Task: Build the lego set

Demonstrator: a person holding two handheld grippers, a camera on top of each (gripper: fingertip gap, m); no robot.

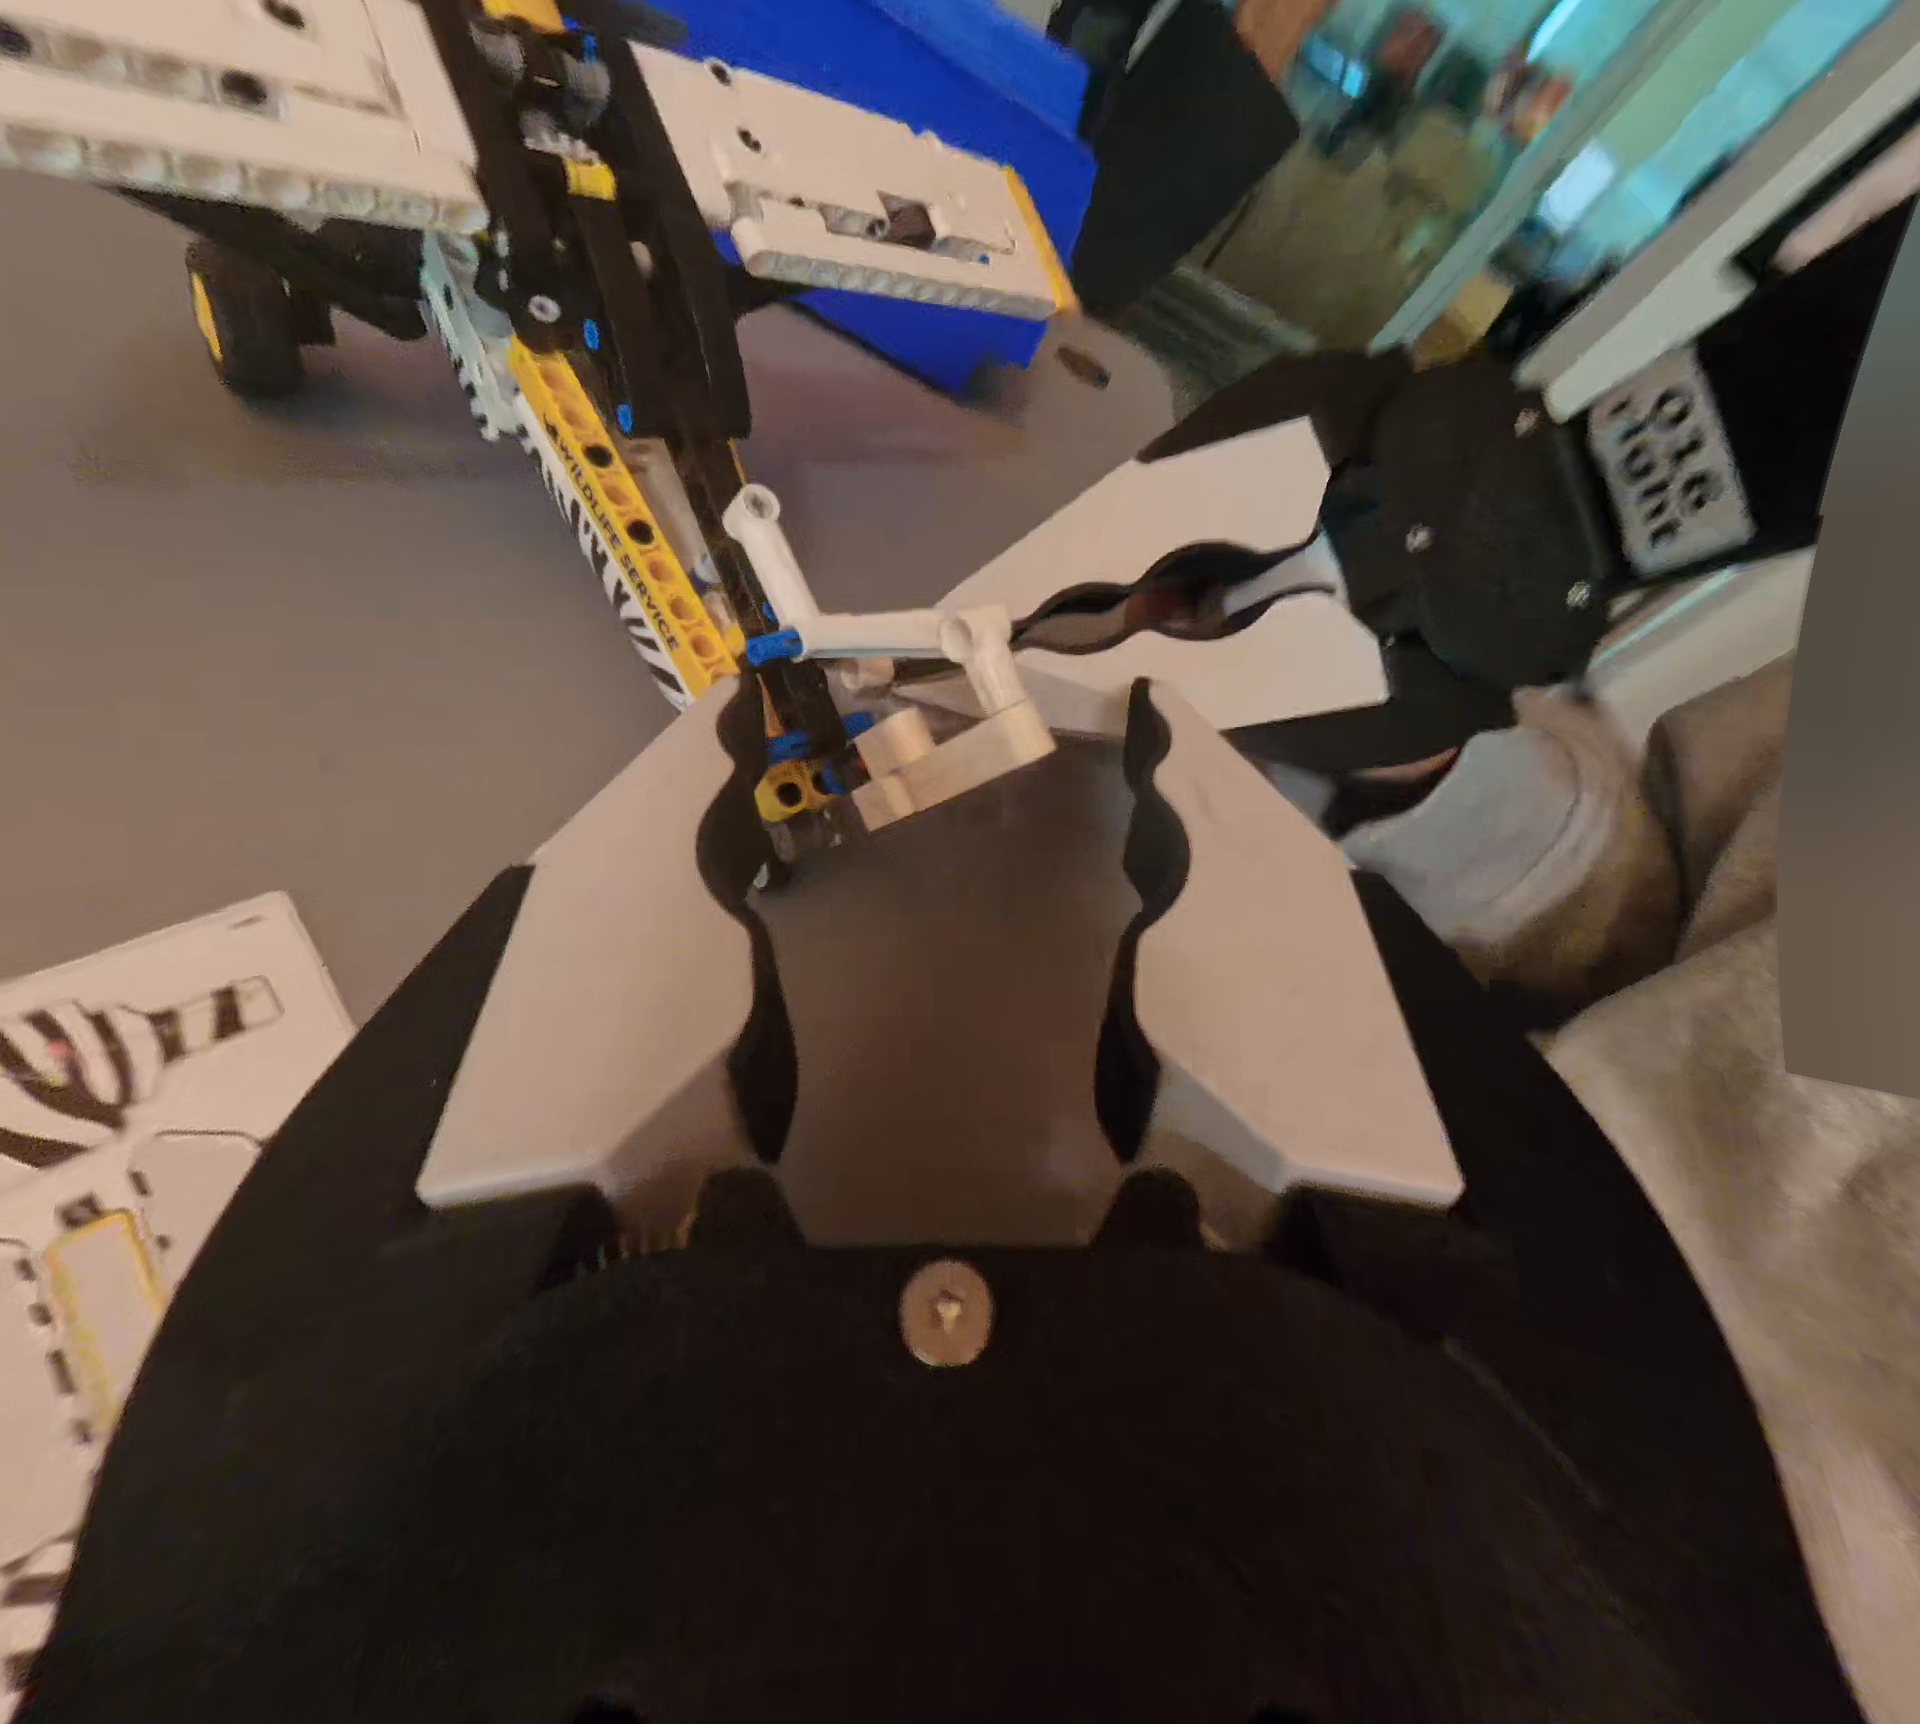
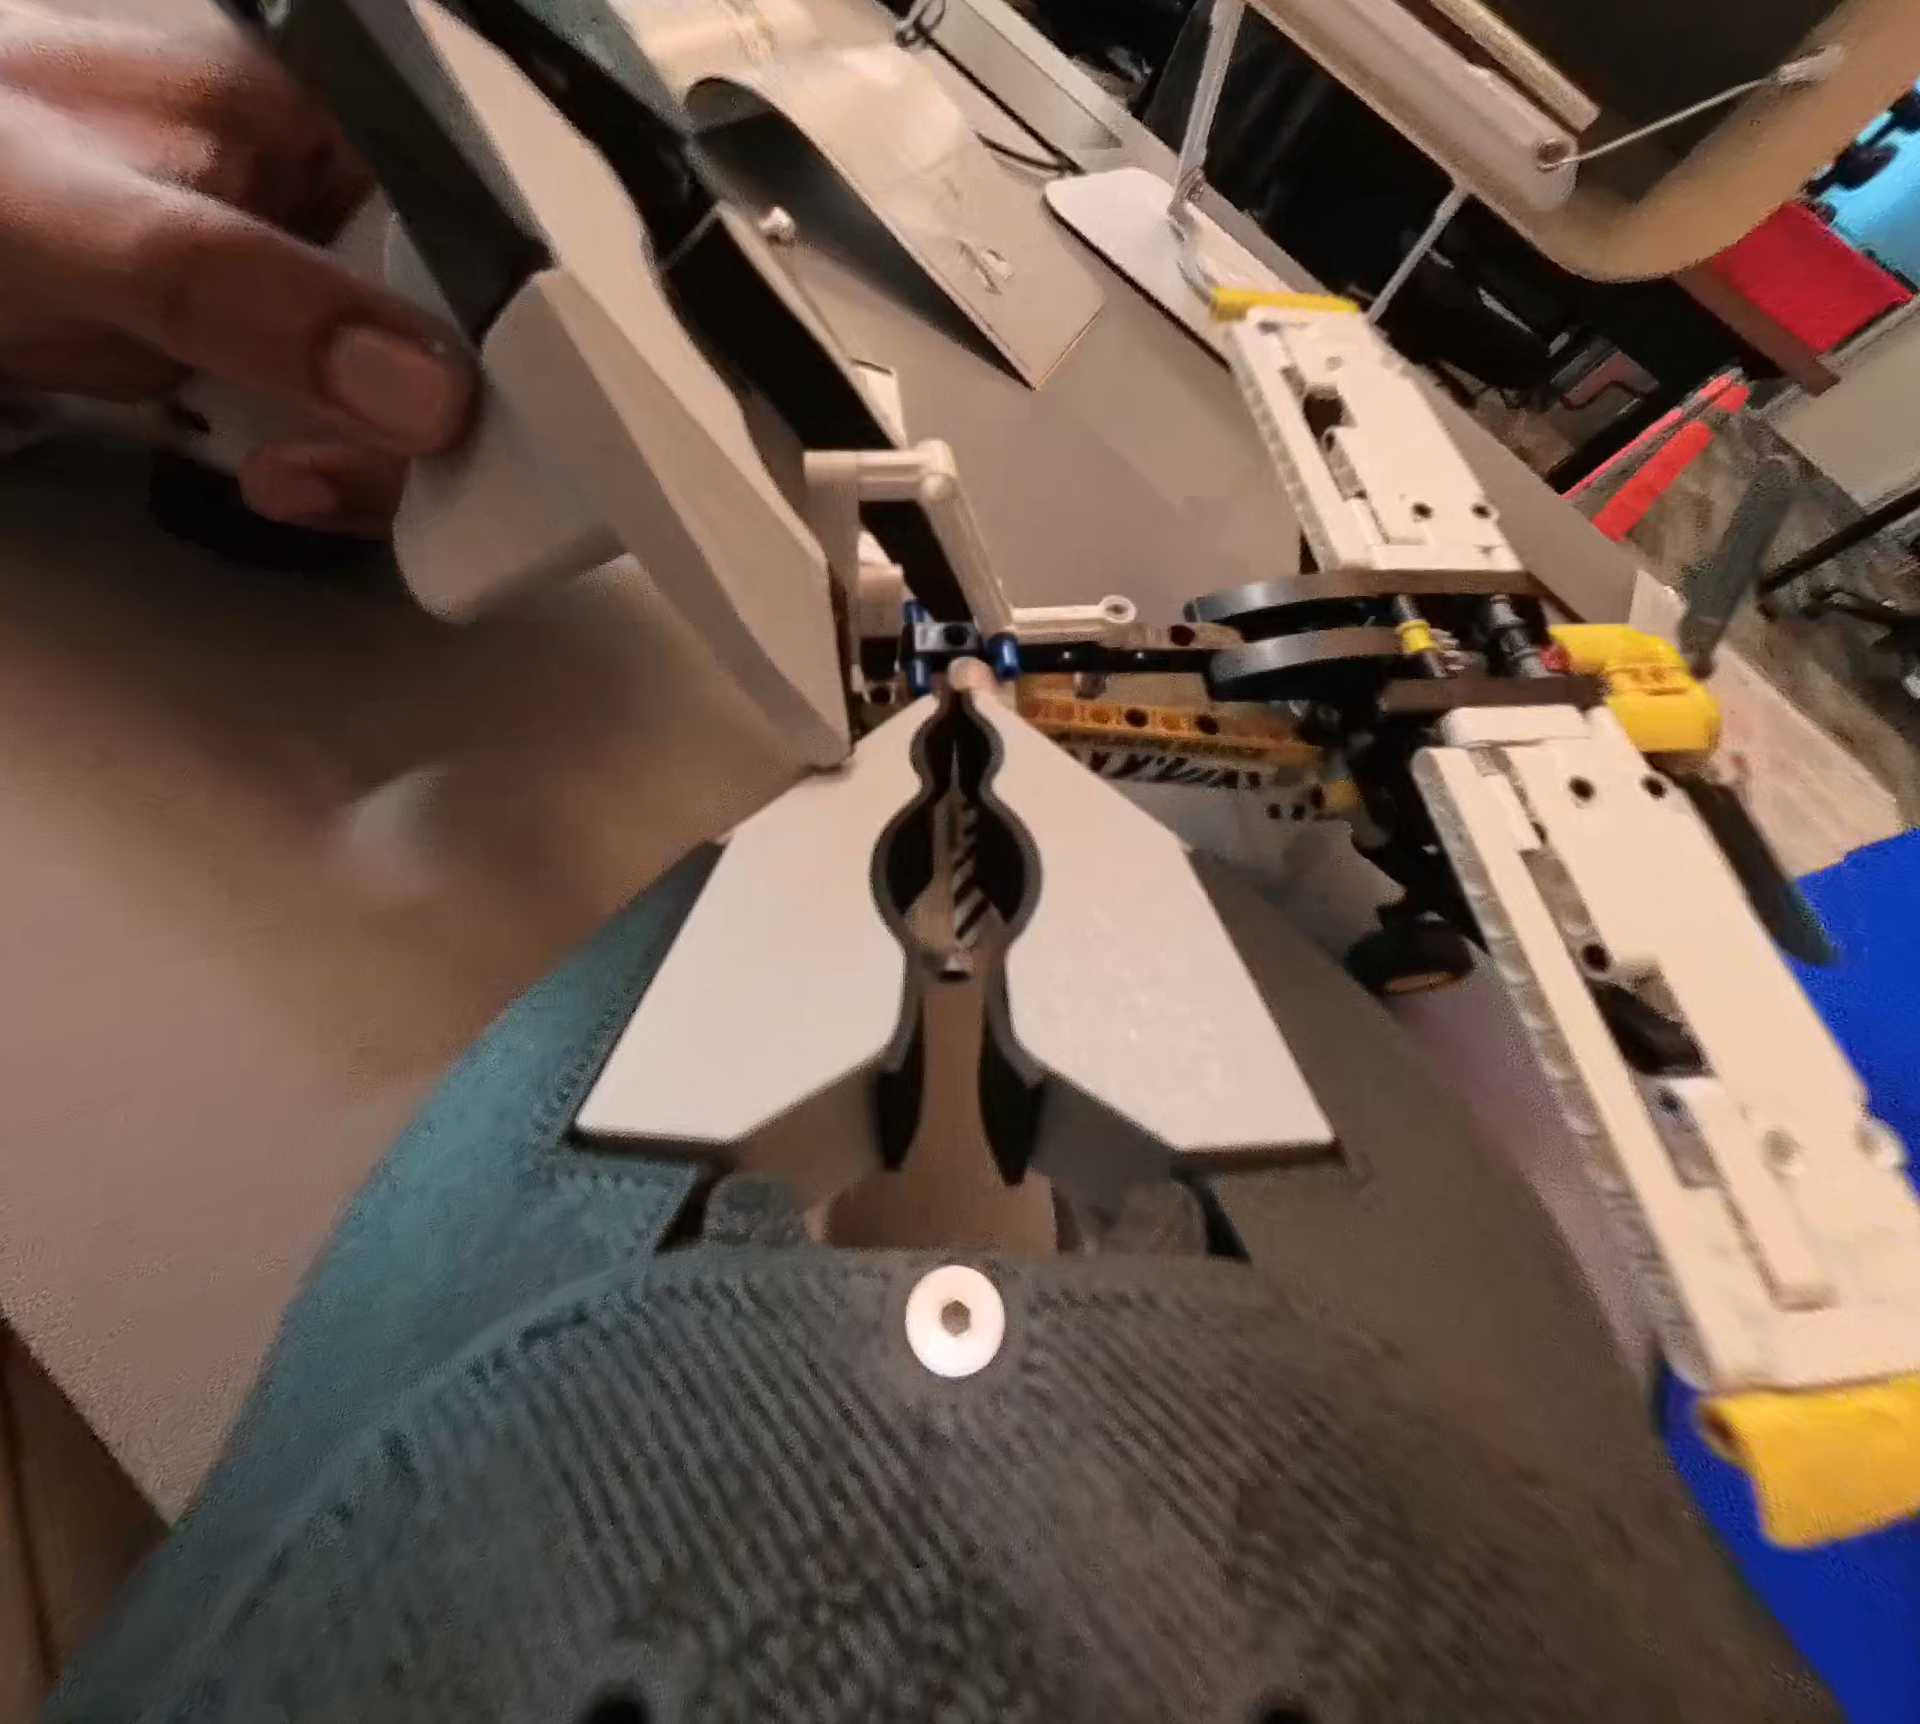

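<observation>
The lego plane model, built of smooth white panels, black beams and a holed yellow beam with zebra-striped stickers, is seen standing on the matte grey surface. Its tail end is reached by the left hand-held gripper, whose grey wavy-edged fingers are spread apart around the tail's white connector pieces. From the other side of the tail, the right hand-held gripper is held pressed together, its tips touching a small tan pin. A blue bin is seen behind the model.

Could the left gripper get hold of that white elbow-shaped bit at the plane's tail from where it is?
Probably yes. The left gripper is open, and the white bent connector sits right at its fingertips, unobstructed. The shut right gripper crowds in from the far side.
</observation>
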